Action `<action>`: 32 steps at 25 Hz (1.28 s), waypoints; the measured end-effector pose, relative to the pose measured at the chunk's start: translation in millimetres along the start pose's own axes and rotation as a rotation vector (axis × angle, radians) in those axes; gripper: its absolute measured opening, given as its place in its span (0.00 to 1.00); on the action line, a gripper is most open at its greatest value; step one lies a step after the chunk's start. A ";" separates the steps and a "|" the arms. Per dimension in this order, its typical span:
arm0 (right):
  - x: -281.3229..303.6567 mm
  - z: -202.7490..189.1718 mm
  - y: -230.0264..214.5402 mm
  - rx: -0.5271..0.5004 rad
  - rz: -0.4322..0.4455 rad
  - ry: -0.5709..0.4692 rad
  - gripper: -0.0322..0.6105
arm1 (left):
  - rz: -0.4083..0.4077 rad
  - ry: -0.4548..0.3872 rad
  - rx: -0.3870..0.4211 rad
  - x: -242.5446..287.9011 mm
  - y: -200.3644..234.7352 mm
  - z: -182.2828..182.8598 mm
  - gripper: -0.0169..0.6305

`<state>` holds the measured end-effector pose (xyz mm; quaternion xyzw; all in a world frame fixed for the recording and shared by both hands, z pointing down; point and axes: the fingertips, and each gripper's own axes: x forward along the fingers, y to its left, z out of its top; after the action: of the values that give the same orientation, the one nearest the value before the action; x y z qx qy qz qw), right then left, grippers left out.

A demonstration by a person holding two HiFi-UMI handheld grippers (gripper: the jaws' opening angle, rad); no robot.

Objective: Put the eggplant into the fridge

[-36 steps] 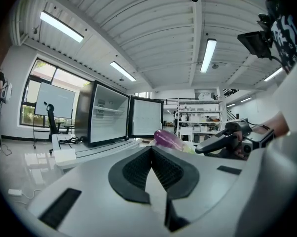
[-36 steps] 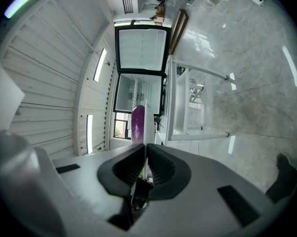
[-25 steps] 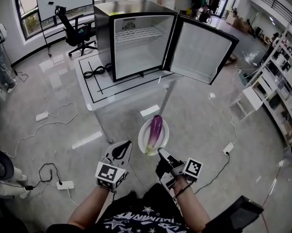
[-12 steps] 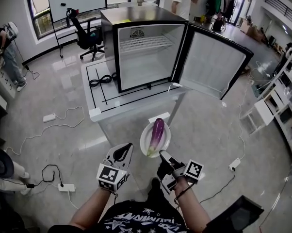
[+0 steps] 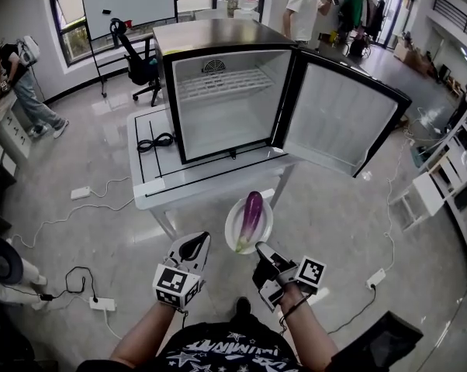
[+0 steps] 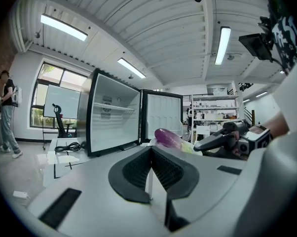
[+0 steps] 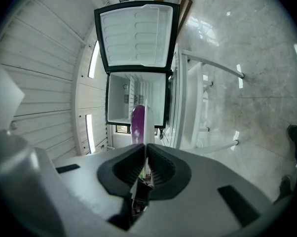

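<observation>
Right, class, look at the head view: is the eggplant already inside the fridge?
No: the eggplant lies on the white plate, short of the open fridge.

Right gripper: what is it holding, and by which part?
The right gripper pinches the white plate by its near rim; the eggplant lies on it.

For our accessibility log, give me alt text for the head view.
A purple eggplant lies on a white plate held at its rim by the right claw, in front of an open fridge on a white table. The left claw hangs shut beside the plate.
</observation>
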<state>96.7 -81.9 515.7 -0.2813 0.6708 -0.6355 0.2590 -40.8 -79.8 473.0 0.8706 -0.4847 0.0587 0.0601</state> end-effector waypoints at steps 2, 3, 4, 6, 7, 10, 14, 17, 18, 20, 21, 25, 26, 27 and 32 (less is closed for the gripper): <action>4.0 11.1 -1.1 -0.001 0.002 0.016 0.08 | 0.019 0.003 -0.001 9.1 1.6 2.2 0.04; 6.3 16.4 -1.7 -0.001 0.001 0.025 0.08 | 0.028 0.005 0.000 13.4 2.1 3.4 0.04; 8.7 21.4 -2.4 0.000 0.001 0.034 0.08 | 0.037 0.007 0.001 17.8 2.3 4.5 0.04; 13.6 31.2 -4.1 0.006 0.001 0.054 0.08 | 0.053 0.009 0.002 26.6 2.1 6.2 0.04; 16.0 36.2 -5.3 0.009 0.001 0.063 0.08 | 0.062 0.009 0.002 31.0 1.8 6.8 0.04; 23.0 50.5 -9.9 0.022 0.008 0.092 0.08 | 0.091 0.016 0.005 42.5 1.3 7.0 0.04; 27.8 67.1 -14.6 0.030 0.016 0.127 0.08 | 0.130 0.023 -0.006 55.3 1.0 6.0 0.04; 28.6 81.6 -17.1 0.028 0.016 0.144 0.08 | 0.159 0.020 -0.017 64.4 -0.5 7.2 0.04; 28.3 86.1 -17.7 0.030 0.018 0.148 0.08 | 0.168 0.018 -0.019 66.8 -1.3 7.3 0.04; 27.0 94.5 -19.3 0.033 0.020 0.159 0.08 | 0.190 0.013 -0.020 70.4 -2.7 8.0 0.04; 26.5 98.4 -20.0 0.032 0.019 0.166 0.08 | 0.202 0.010 -0.021 71.6 -2.8 8.9 0.04; 27.4 112.0 -22.7 0.020 0.011 0.190 0.08 | 0.239 0.011 -0.028 73.4 -2.7 8.1 0.04; 27.6 113.6 -23.3 0.022 0.011 0.192 0.08 | 0.243 0.016 -0.029 73.0 -3.1 6.7 0.04; 27.8 114.7 -23.6 0.024 0.013 0.194 0.08 | 0.247 0.021 -0.030 72.5 -3.3 5.6 0.04; 31.4 122.0 -21.0 0.048 0.038 0.192 0.08 | 0.261 0.010 -0.026 76.7 -0.1 9.9 0.04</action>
<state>161.5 -191.0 529.9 -0.2002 0.6824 -0.6702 0.2122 -0.2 -145.6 475.5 0.7989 -0.5944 0.0640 0.0658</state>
